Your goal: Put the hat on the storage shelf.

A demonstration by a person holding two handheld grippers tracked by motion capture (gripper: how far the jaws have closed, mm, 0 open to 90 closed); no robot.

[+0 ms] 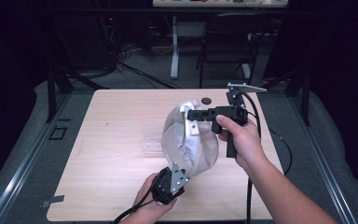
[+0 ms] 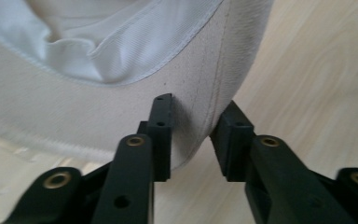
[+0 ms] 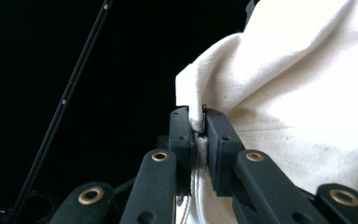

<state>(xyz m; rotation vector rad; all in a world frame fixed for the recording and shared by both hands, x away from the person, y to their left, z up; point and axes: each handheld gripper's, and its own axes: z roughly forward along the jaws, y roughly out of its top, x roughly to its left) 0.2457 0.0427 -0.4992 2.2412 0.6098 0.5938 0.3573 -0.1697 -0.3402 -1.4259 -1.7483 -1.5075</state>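
Note:
A white cloth cap (image 1: 191,140) hangs in the air above the wooden table (image 1: 102,154), stretched between both grippers. My right gripper (image 1: 193,114) holds it from the upper right; in the right gripper view its jaws (image 3: 199,121) are pinched on a fold of the cap's cloth (image 3: 298,93). My left gripper (image 1: 175,175) is at the cap's lower end near the table's front edge. In the left gripper view the stitched brim (image 2: 121,93) curves down between the jaws (image 2: 193,135), which touch it on both sides.
A small dark round object (image 1: 206,100) lies on the table near the far edge. A clear flat plastic piece (image 1: 151,143) lies left of the cap. Beyond the table stand a black chair (image 1: 228,42) and a white desk leg (image 1: 174,46).

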